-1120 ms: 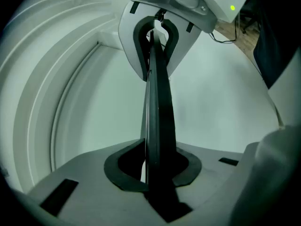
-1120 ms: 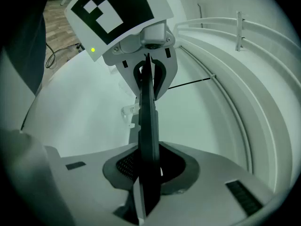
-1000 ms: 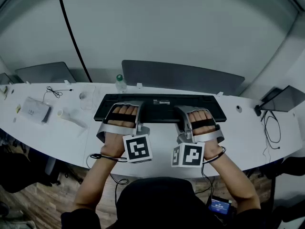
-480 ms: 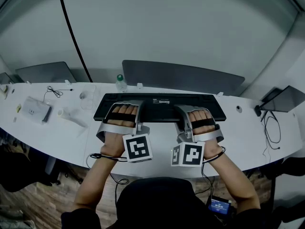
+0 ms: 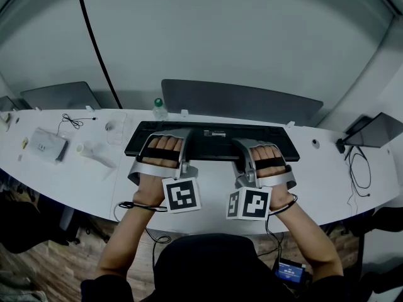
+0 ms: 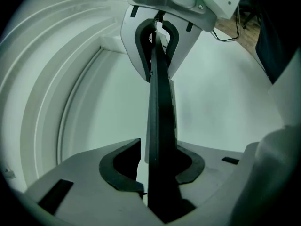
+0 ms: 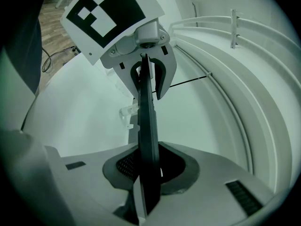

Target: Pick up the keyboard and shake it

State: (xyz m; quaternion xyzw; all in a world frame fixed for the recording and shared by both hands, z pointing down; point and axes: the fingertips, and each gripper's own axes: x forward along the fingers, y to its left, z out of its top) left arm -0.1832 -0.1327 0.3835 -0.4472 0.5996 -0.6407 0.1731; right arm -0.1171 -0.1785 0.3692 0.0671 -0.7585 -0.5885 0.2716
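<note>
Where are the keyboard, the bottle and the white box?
keyboard (image 5: 211,146): head view, its dark middle.
bottle (image 5: 160,112): head view, clear body under green cap.
white box (image 5: 44,145): head view, centre of its top.

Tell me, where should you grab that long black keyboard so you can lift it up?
Take the keyboard by its near long edge, coming from the person's side of the desk, once left of the middle and once right. It is thin, so jaws fit over and under that edge; it is long, so two spread holds should keep it level.
</note>
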